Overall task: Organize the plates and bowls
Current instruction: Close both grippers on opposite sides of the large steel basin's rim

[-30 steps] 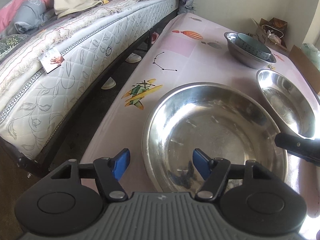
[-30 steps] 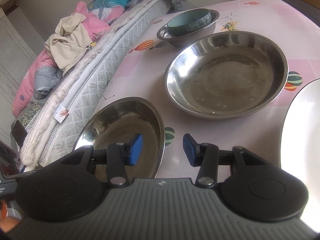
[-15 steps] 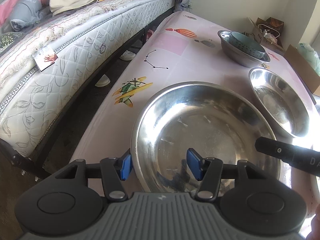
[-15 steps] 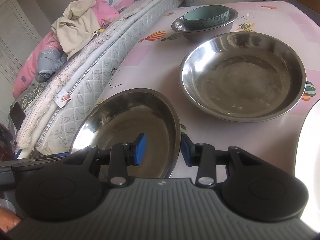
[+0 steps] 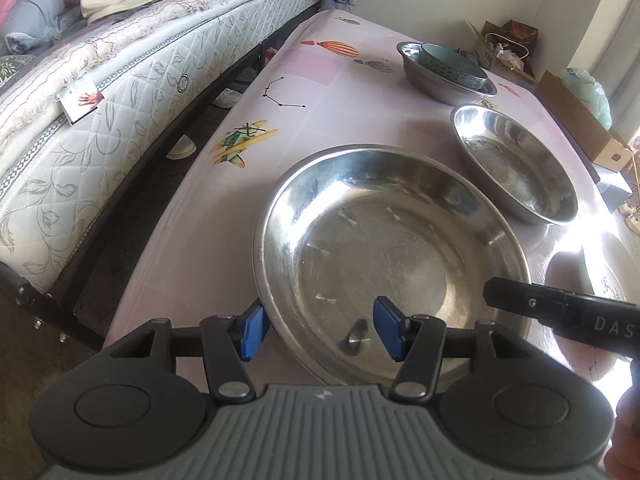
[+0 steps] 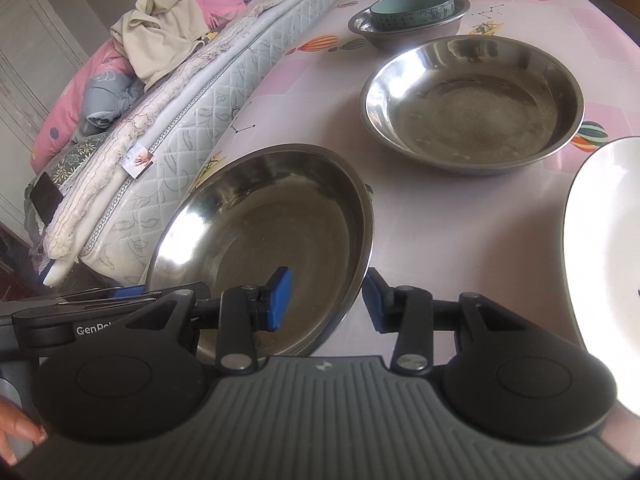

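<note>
Bowls of steel on a pink printed table (image 5: 328, 92) beside a mattress (image 5: 132, 80). Left gripper (image 5: 318, 330): its blue pads now straddle the near rim of the large steel bowl (image 5: 384, 248), one pad outside the wall, the other inside the basin; a second ago both pads stood wider and short of the rim, so the jaws have just been closing, then held steady. Whether the pads press the wall cannot be told. Right gripper (image 6: 326, 300): pads likewise astride the right edge of the same large steel bowl (image 6: 272, 240), one inside, one outside and close against the wall; a second ago that edge lay ahead of the pads. These jaws narrowed and then eased slightly apart, with the rim between them. In the right wrist view the bowl appears tilted, its near right edge raised from the table. Beyond it lies a second steel bowl (image 6: 472, 104), and farther off a smaller steel bowl (image 6: 408, 28) holding a teal bowl (image 6: 412, 6). A white plate (image 6: 604, 248) sits at the right margin.
</note>
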Action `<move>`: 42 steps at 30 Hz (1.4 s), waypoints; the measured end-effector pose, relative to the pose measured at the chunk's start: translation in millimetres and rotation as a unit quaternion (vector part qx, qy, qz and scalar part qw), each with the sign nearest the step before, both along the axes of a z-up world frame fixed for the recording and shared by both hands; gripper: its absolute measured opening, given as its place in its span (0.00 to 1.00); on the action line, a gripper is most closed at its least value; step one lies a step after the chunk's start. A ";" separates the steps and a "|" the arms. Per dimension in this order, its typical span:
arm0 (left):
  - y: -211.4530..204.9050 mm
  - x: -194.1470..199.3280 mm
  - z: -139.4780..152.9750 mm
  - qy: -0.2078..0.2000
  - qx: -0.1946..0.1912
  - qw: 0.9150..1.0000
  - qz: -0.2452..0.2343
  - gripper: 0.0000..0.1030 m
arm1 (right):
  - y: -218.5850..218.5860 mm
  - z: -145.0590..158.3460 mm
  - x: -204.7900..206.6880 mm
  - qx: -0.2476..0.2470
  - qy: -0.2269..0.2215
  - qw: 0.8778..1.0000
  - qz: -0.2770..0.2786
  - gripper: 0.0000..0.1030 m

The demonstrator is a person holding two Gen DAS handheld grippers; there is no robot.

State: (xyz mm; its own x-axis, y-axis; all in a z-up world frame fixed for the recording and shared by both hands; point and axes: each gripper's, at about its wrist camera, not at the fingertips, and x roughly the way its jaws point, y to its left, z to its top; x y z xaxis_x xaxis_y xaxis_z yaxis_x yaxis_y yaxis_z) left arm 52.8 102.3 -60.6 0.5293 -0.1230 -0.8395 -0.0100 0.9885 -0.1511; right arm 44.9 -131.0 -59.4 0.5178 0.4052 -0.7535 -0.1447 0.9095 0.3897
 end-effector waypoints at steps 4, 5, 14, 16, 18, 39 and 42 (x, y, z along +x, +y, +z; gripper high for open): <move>-2.4 -10.8 1.5 0.003 -0.007 1.000 -0.010 0.55 | 2.5 1.7 -10.5 0.000 0.003 1.000 0.010 0.39; -3.4 -13.2 1.8 0.004 -0.009 1.000 -0.014 0.56 | 2.9 2.0 -12.6 0.000 0.005 1.000 0.013 0.39; -5.1 -20.8 4.6 -0.011 0.013 1.000 -0.014 0.57 | -0.7 7.7 -23.4 -0.003 -0.008 1.000 0.010 0.39; -2.7 -17.5 5.4 -0.016 0.016 1.000 -0.009 0.57 | -4.4 8.7 -21.7 -0.003 -0.012 1.000 0.003 0.39; -1.5 -12.4 5.0 -0.019 0.026 0.999 -0.001 0.57 | -7.2 9.4 -20.1 -0.002 -0.014 1.000 -0.004 0.39; -14.3 10.4 5.7 -0.027 0.065 0.997 0.039 0.52 | -5.3 2.2 5.1 -0.018 -0.042 0.998 -0.031 0.31; -13.8 5.1 7.5 -0.023 0.054 0.997 0.041 0.52 | -6.7 2.8 1.9 -0.018 -0.038 0.999 -0.032 0.31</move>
State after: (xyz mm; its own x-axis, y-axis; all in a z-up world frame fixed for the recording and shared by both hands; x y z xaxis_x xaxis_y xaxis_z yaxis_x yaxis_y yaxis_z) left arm 57.9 88.5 -53.1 0.5722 0.0129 -0.8200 -0.0879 0.9951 -0.0457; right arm 46.9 -137.7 -56.6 0.5975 0.3424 -0.7251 -0.1139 0.9313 0.3460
